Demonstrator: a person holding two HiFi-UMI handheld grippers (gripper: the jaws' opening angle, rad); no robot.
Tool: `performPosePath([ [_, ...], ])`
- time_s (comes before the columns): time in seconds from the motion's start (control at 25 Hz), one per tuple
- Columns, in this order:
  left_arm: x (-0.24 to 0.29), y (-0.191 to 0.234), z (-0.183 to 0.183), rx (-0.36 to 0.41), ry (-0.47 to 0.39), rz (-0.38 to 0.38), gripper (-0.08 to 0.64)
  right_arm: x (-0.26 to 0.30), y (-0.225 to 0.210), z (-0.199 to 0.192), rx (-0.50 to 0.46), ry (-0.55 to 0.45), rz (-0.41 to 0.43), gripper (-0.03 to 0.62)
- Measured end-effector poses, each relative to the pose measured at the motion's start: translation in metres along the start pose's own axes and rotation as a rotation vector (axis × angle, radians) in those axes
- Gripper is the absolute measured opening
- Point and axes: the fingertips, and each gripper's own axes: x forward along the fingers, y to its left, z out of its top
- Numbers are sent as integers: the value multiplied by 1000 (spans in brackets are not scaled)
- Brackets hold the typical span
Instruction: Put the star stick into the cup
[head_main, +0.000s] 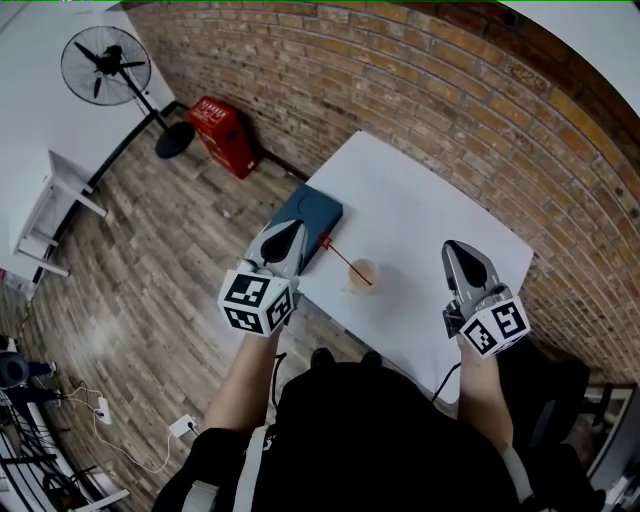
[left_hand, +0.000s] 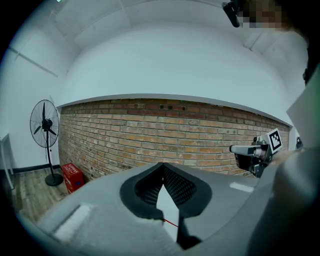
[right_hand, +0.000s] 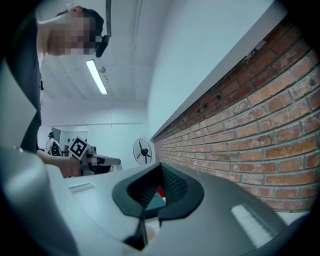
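Here, cup (head_main: 362, 276) near table (head_main: 420, 190) edge.

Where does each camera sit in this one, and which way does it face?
Head view: on the person's head, looking steeply down at the table, cup and star stick; left tool, right tool and both forearms show.
Left gripper view: on the left tool, facing the brick wall; own jaws show, tips together.
Right gripper view: on the right tool, looking along that wall toward the fan; own jaws, tips together.
Shared: each gripper view shows the other tool.
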Motion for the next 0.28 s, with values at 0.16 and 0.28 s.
performPosePath([
  [0.16,0,0,0,-3,1,-4,5,0,1,0,4,-2,-3,-2],
  [0.28,-1,-1,-1,-5,2,-6,5,1,2,-1,8,-3,0,-2],
])
